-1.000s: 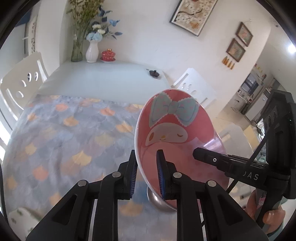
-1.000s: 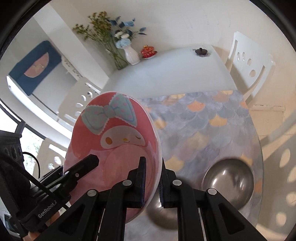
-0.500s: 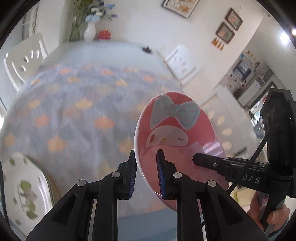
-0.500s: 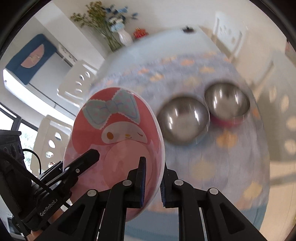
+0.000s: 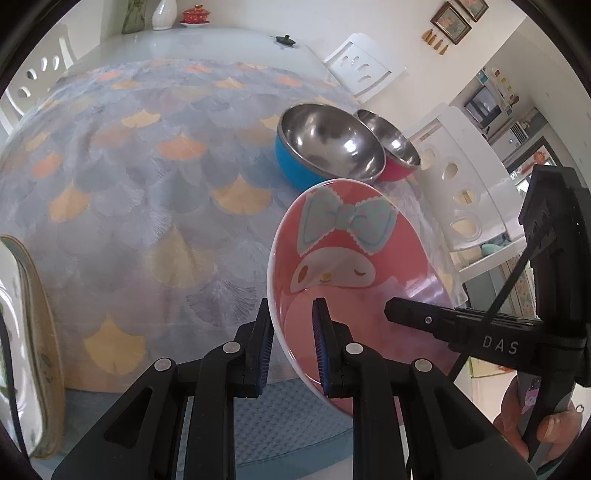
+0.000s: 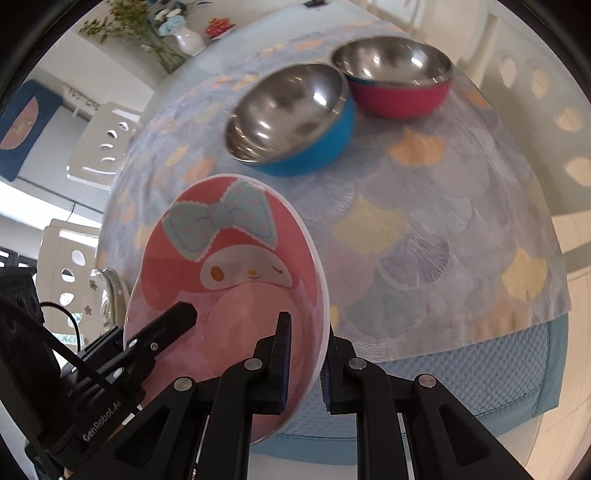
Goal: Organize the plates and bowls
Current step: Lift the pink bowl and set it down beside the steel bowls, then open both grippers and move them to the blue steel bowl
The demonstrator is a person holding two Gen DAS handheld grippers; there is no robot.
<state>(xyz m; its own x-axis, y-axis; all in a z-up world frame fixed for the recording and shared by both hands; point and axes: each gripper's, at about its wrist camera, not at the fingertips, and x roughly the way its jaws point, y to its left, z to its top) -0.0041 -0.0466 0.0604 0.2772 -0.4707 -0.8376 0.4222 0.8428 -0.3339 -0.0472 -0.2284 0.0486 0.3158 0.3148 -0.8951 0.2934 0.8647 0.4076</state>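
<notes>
A pink cartoon plate (image 5: 354,266) with a blue bow is held up in the air between both grippers. My left gripper (image 5: 293,350) is shut on its left rim. My right gripper (image 6: 304,360) is shut on its right rim, and the plate (image 6: 236,280) fills the left of the right wrist view. A blue steel bowl (image 5: 325,147) and a red steel bowl (image 5: 395,151) stand side by side on the table beyond the plate; they also show in the right wrist view, blue bowl (image 6: 291,118) and red bowl (image 6: 399,81). A green-patterned plate (image 5: 22,325) sits at the far left.
The table carries a scale-patterned cloth (image 5: 147,184) over a blue cover. White chairs (image 5: 461,192) stand around it. A vase (image 5: 162,14) and a red lidded cup (image 5: 195,14) stand at the far end.
Both grippers with the pink plate have pulled back and tilted downward. The two steel bowls have come into the left view and the table edge now shows below.
</notes>
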